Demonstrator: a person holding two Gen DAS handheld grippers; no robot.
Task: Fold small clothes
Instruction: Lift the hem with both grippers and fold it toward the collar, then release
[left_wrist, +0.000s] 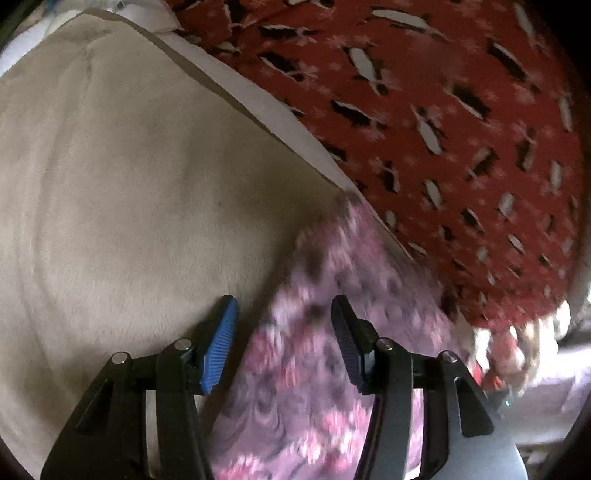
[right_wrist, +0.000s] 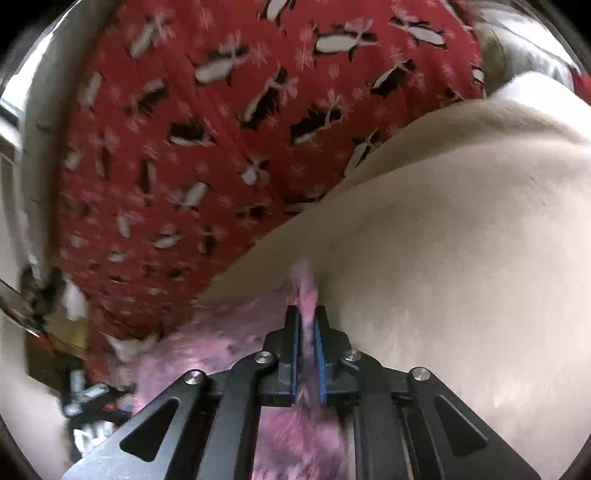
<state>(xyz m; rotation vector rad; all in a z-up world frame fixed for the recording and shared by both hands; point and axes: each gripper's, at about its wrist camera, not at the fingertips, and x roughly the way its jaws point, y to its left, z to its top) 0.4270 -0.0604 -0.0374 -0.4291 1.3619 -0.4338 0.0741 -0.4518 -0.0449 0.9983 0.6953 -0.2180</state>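
Right hand-held gripper (right_wrist: 307, 317) clamped on pink garment (right_wrist: 308, 291) edge; left hand-held gripper (left_wrist: 284, 332) half-open above it.

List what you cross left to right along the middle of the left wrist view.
Cream plush blanket → pink floral garment → red penguin-print blanket.
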